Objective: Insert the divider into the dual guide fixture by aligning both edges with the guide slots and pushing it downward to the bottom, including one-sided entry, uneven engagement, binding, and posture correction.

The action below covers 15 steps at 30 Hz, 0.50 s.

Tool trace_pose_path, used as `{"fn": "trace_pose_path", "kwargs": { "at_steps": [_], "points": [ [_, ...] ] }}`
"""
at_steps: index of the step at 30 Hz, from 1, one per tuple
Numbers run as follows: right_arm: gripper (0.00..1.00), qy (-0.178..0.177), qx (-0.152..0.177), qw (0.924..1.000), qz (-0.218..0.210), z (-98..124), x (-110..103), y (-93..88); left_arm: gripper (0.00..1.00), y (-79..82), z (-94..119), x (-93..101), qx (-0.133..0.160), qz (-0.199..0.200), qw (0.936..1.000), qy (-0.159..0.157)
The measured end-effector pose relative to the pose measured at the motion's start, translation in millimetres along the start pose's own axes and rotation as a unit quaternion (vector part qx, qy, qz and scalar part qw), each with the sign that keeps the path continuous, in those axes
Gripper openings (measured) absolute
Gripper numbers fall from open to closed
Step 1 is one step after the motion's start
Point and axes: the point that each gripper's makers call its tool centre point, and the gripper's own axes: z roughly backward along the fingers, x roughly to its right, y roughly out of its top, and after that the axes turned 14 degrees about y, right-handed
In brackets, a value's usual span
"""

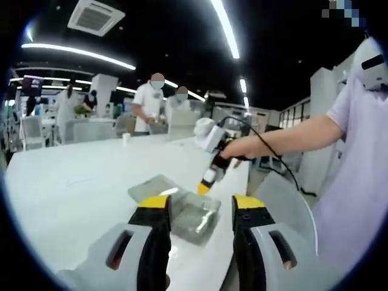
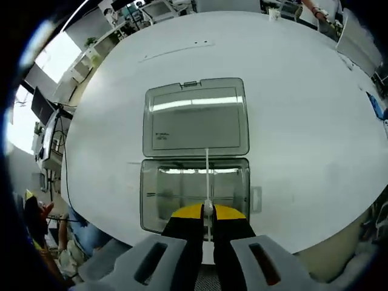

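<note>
- Left gripper view first: your left gripper (image 1: 200, 209) hangs above the white counter (image 1: 73, 182) with its jaws apart and nothing between them.
- Just beyond its yellow tips sits the clear box (image 1: 191, 215), lid laid back toward the far side.
- Your right gripper (image 1: 205, 187) reaches in from the right of this view, its tip down over the box.
- Right gripper view next: your right gripper (image 2: 207, 213) is closed on the divider (image 2: 207, 179), a thin clear sheet seen edge-on as a pale line running away from the tips.
- That divider stands over the open tray of the box (image 2: 195, 194), roughly along its middle; the hinged lid (image 2: 195, 116) lies flat on the counter (image 2: 291, 91) beyond.
- Whether either edge has entered a guide slot you cannot tell; the slots are too faint to make out.
- Judged from this, you are at the aligning step, before the push.
- Your next move calls for both edges squared to the slots, then an even press down; your free left gripper could steady the box if the sheet binds.
</note>
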Motion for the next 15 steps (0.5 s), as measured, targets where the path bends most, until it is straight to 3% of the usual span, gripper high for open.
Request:
{"fn": "trace_pose_path", "kwargs": {
  "at_steps": [7,15],
  "points": [
    [0.00,-0.004,-0.006,1.0000,0.000,-1,3,-1.4,0.39,-21.8,6,-0.1,-0.077,-0.041,0.9960,0.022],
    [0.00,-0.002,-0.010,0.9999,-0.003,-4,3,-4.4,0.41,-9.4,9,4.0,-0.060,-0.027,0.9974,0.029]
  ]
}}
